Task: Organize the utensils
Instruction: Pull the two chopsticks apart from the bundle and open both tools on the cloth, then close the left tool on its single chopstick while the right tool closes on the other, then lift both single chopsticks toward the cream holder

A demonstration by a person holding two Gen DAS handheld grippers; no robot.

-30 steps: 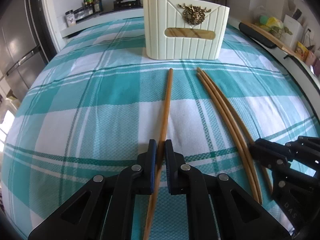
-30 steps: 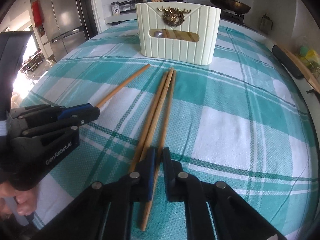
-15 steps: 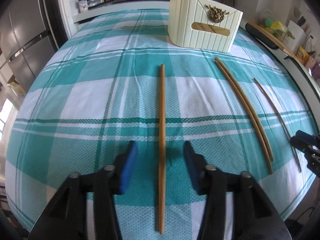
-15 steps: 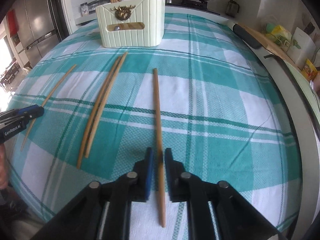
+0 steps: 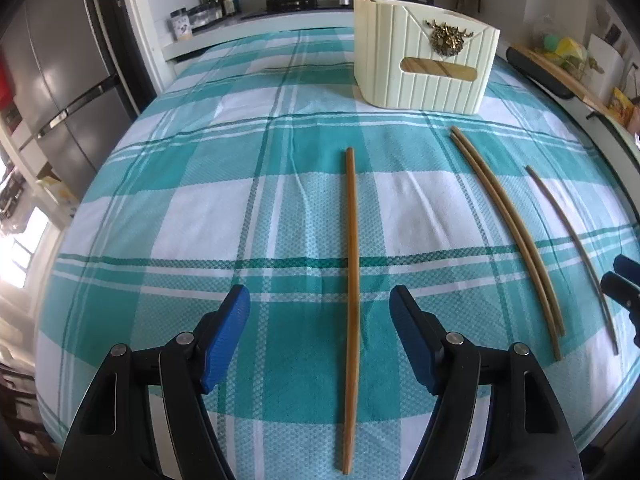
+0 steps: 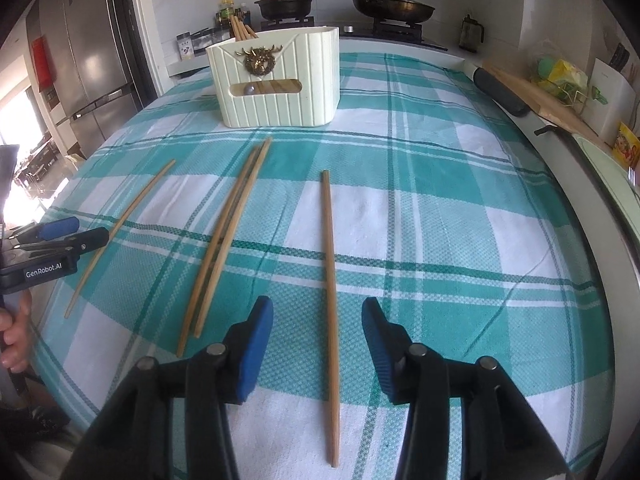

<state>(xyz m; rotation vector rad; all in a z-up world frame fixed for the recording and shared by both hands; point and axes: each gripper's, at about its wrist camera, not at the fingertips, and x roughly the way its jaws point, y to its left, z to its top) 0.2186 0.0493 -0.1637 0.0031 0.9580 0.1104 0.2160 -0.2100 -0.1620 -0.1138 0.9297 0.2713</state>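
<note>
Several wooden chopsticks lie on the teal plaid tablecloth (image 5: 200, 216). My left gripper (image 5: 320, 312) is open, its jaws either side of one chopstick (image 5: 352, 264) without touching it. My right gripper (image 6: 317, 326) is open around another chopstick (image 6: 330, 256). A pair of chopsticks (image 5: 508, 232) lies between them and also shows in the right wrist view (image 6: 224, 236). A cream ribbed holder (image 5: 424, 68) with a brass stag emblem stands at the far side, with chopsticks in it (image 6: 242, 30). The right gripper's tip shows at the left wrist view's right edge (image 5: 620, 280).
A stove with a red-lidded pot (image 6: 286, 2) and a frying pan (image 6: 394, 8) lies behind the table. A fridge (image 6: 88, 64) stands at the left. A cutting board and packets (image 6: 560, 92) sit on the counter at the right. A person's fingers (image 6: 12, 336) hold the left gripper.
Both grippers were shut on a chopstick a second ago. The left opened first, then the right. Both chopsticks now lie flat on the cloth and the grippers have drawn back from the holder.
</note>
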